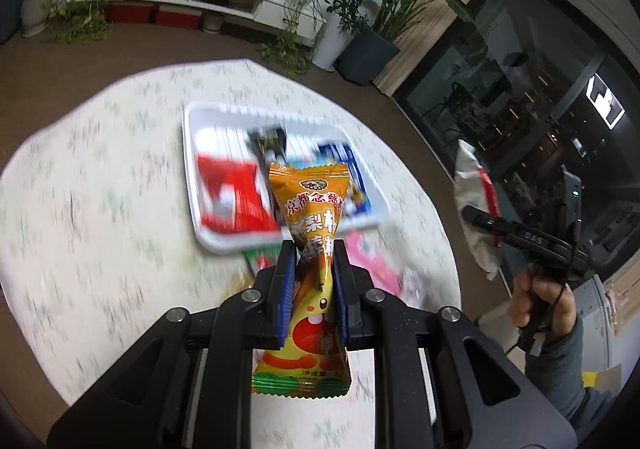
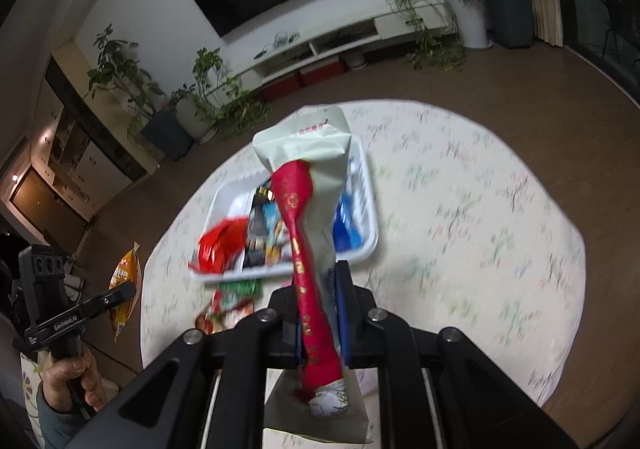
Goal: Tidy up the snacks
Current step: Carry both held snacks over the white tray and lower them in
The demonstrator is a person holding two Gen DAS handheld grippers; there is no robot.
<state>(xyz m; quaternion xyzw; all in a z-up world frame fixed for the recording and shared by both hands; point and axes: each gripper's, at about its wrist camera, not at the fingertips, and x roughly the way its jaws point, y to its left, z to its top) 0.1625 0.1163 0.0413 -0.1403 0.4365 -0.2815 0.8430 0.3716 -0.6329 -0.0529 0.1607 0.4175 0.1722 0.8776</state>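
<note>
My left gripper is shut on an orange snack packet and holds it above the near edge of the white tray. The tray holds a red packet, a blue packet and a dark one. My right gripper is shut on a white-and-red snack bag, held above the same tray. Each gripper shows in the other view, the right one and the left one, both off the table's side.
The round table has a pale patterned cloth. Loose packets lie in front of the tray: green, pink, and green and red ones. Plants, a TV stand and brown floor lie beyond.
</note>
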